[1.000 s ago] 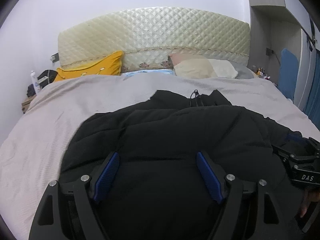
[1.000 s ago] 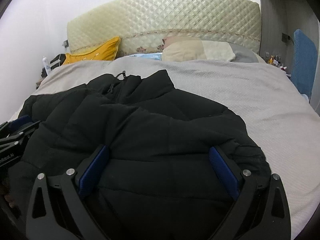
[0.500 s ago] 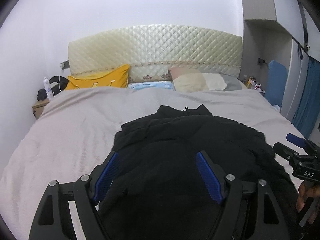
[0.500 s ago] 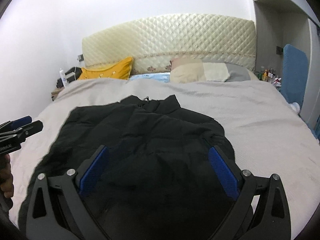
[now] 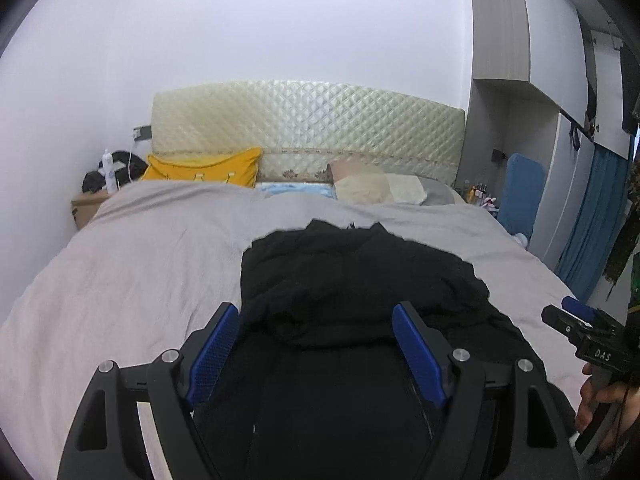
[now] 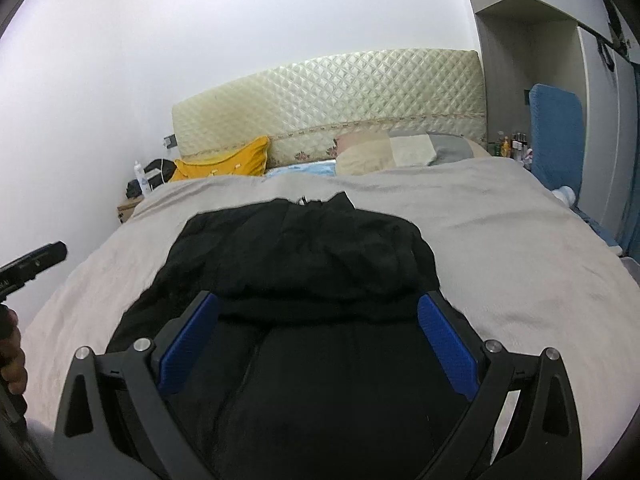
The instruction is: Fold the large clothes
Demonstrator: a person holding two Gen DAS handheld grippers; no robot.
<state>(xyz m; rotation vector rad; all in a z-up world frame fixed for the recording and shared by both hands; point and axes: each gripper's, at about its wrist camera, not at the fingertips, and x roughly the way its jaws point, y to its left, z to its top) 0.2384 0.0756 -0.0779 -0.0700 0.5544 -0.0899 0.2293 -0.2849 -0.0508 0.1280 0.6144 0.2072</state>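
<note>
Grey bedspread (image 5: 132,264): black jacket (image 5: 360,276) runs lengthwise toward headboard (image 5: 308,128), collar far. Left gripper (image 5: 316,340), right gripper (image 6: 320,328) both wide open, empty, above near hem.

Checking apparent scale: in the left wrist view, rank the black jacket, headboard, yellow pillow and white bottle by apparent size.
1. black jacket, though nearness enlarges it
2. headboard
3. yellow pillow
4. white bottle

Left gripper (image 5: 316,344) and right gripper (image 6: 318,334): matte black frames, textured blue finger pads (image 5: 214,350), silver screws (white "DAS" lettering on the right gripper's body); bare skin on hand (image 5: 600,400).
</note>
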